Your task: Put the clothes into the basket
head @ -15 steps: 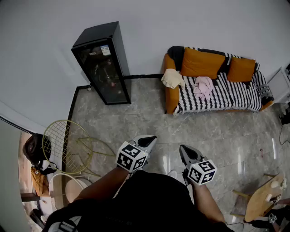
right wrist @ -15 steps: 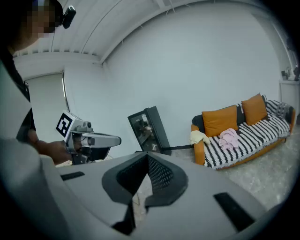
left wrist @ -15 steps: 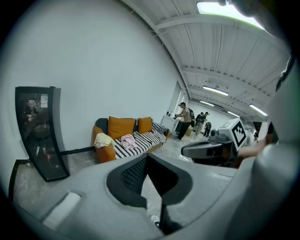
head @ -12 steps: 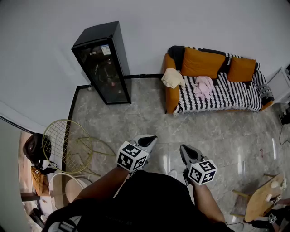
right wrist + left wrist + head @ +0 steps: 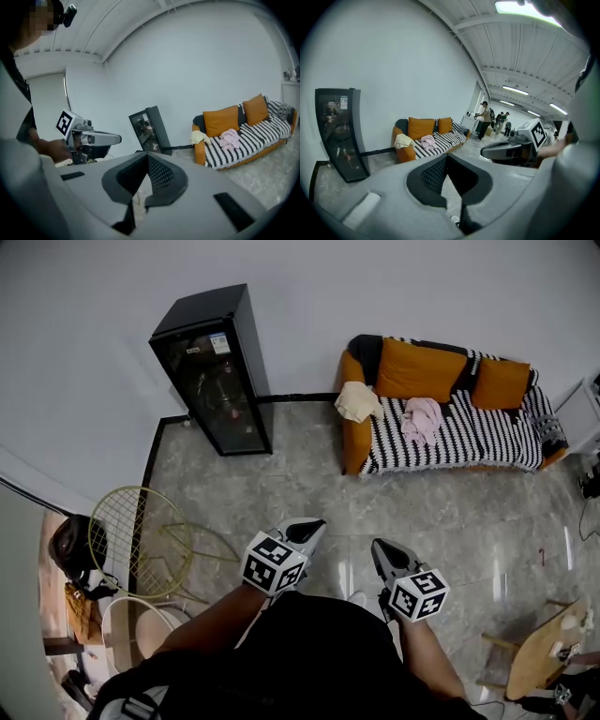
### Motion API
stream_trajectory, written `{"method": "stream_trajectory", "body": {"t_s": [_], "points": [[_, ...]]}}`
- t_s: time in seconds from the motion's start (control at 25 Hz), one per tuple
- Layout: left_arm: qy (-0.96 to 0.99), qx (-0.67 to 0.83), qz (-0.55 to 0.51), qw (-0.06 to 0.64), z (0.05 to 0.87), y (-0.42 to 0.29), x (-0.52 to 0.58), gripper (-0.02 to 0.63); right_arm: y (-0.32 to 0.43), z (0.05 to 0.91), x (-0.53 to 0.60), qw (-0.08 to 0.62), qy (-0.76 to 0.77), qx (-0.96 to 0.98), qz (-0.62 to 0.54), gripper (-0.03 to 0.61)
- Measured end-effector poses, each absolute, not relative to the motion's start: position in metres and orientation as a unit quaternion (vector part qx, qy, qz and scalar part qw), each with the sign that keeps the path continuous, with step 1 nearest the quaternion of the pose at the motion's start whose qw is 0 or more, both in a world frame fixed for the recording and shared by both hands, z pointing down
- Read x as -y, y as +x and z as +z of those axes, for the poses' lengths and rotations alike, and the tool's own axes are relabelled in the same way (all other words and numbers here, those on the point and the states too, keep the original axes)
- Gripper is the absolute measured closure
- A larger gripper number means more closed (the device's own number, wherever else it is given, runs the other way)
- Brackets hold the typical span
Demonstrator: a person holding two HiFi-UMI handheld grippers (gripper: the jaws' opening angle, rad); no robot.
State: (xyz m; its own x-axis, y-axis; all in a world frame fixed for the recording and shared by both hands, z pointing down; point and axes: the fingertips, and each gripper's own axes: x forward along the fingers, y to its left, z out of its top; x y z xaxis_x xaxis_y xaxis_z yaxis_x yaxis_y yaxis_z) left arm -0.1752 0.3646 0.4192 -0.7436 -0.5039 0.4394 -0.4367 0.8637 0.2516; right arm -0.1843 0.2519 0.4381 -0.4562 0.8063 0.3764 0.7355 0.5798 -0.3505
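- One round yellow wire frame (image 5: 127,538) is standing on the floor at the far left, close to the wall. Whether it is the basket, I cannot tell.
- One black glass-door cabinet (image 5: 214,371) is standing against the white wall, to the left of the sofa.
- The left gripper (image 5: 307,527) is hovering over the grey stone floor (image 5: 450,521) and pointing toward the sofa. Its jaws are meeting at the tips, and nothing is sitting between them.
- Two pieces of clothing are lying on the one sofa (image 5: 487,437).
- The cream garment (image 5: 356,401) is draping over the orange armrest at the sofa's left end.
- The pink garment (image 5: 421,418) is lying crumpled on the striped seat, just to the right of the cream one.
- Both garments are lying well apart from the two grippers, across an open stretch of floor ahead of them. Neither gripper is touching them.
- The right gripper (image 5: 381,549) is hovering just beside the left one and aiming the same way. Its jaws are pressing together and holding nothing.
- Two orange cushions (image 5: 418,371) are leaning against the sofa's back, one behind the pink garment and one further right.
- One round wooden desk (image 5: 539,657) is showing at the lower right edge of the head view.
- In the left gripper view, a few people (image 5: 487,121) are standing far off, beyond the sofa's right end.
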Motion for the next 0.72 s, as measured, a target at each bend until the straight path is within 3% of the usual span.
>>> {"method": "stream_trajectory", "body": {"t_s": [0.28,0.72], "points": [[0.255,0.93,-0.066,0.256,0.42,-0.176,-0.358,0.614,-0.189,0.428,-0.251,0.245,-0.453,0.848,0.121,0.563],[0.248,0.931,-0.072,0.259,0.418,-0.183,-0.332,0.614,-0.207,0.429,-0.218,0.235,-0.433,0.864,0.102,0.563]]}}
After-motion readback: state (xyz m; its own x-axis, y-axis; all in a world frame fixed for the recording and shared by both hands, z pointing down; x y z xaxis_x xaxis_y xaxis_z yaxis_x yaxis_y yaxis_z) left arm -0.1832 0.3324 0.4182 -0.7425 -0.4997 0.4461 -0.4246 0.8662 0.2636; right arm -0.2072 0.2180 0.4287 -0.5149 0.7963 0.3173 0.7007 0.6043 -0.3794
